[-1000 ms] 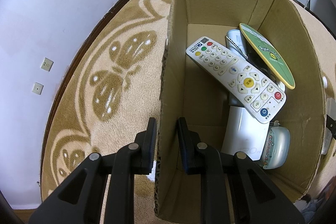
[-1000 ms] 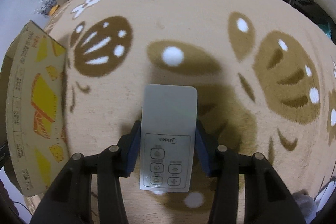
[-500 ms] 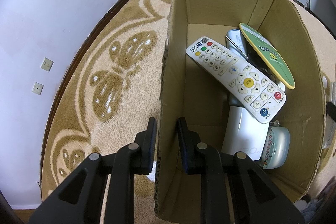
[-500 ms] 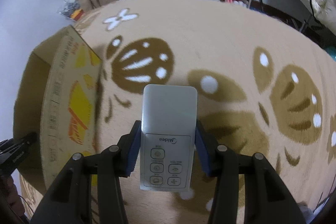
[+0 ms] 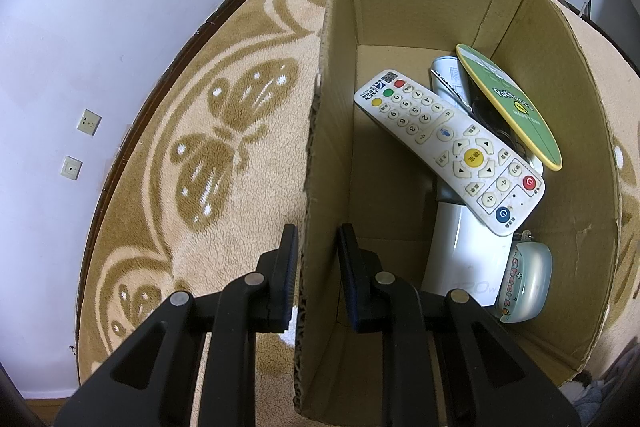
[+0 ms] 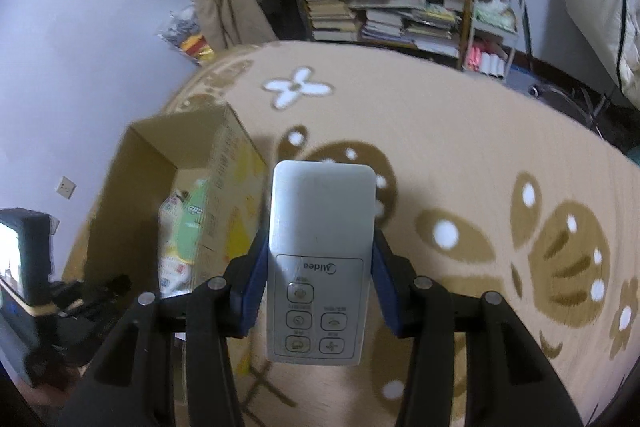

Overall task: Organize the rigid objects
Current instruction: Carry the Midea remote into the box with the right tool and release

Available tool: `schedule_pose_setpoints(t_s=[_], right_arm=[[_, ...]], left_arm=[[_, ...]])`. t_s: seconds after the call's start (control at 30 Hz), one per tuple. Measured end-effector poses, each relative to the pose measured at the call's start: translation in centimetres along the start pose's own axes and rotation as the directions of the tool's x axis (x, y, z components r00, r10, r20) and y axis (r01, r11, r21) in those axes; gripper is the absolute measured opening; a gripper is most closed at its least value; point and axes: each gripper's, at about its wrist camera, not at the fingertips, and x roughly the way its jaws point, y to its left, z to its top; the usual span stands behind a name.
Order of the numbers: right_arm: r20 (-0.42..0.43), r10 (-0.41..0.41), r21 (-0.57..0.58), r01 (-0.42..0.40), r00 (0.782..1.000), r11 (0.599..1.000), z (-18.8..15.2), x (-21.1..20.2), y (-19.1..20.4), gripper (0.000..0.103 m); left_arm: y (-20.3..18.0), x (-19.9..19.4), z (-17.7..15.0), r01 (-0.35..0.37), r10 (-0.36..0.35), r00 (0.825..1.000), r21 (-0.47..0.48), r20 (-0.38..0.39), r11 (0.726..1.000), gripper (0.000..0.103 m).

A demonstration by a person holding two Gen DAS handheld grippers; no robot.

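- The left claw [image 5: 318, 267] is clamped on the near side wall of the cardboard box [image 5: 576, 131], one finger outside and one inside.
- The right claw [image 6: 320, 279] grips a grey Midea remote [image 6: 320, 247] by its long edges, held above the carpet [image 6: 460, 131] to the right of the box.
- Inside the box a white remote [image 5: 448, 151] lies slanted on top of a white device [image 5: 464, 259], with a pale blue case [image 5: 528, 279] in the near right corner.
- A round green-faced disc [image 5: 508, 107] leans against the box's right wall, above a white cylinder [image 5: 448, 75].
- The box stands on a beige carpet with brown butterfly and flower patterns.
- Further off is a lilac wall [image 5: 100, 7] with two sockets [image 5: 89, 121].
- At the far side, shelves [image 6: 400, 11] hold stacked books and bags.
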Motion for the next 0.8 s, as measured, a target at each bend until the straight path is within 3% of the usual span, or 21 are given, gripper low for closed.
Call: schedule_pose_setpoints(t_s=[0.27, 0.47, 0.8], right_arm=[[0.072, 0.080, -0.074, -0.075, 0.994, 0.994, 2.0, -2.0, 3.9, 0.052], [0.046, 0.161, -0.086, -0.157, 0.986, 0.984, 2.2, -1.1, 6.0, 0.052], [-0.021, 0.218, -0.080, -0.219, 0.976, 0.972, 0.3, 2.7, 8.1, 0.052]], left_arm=[[0.0, 0.1, 0.0, 0.002, -0.002, 1.000, -0.002, -0.001, 1.000, 0.020], [0.1, 0.1, 0.0, 0.007, -0.007, 1.000, -0.005, -0.001, 1.000, 0.020], [0.4, 0.1, 0.0, 0.013, -0.013, 1.000, -0.009, -0.002, 1.000, 0.020]])
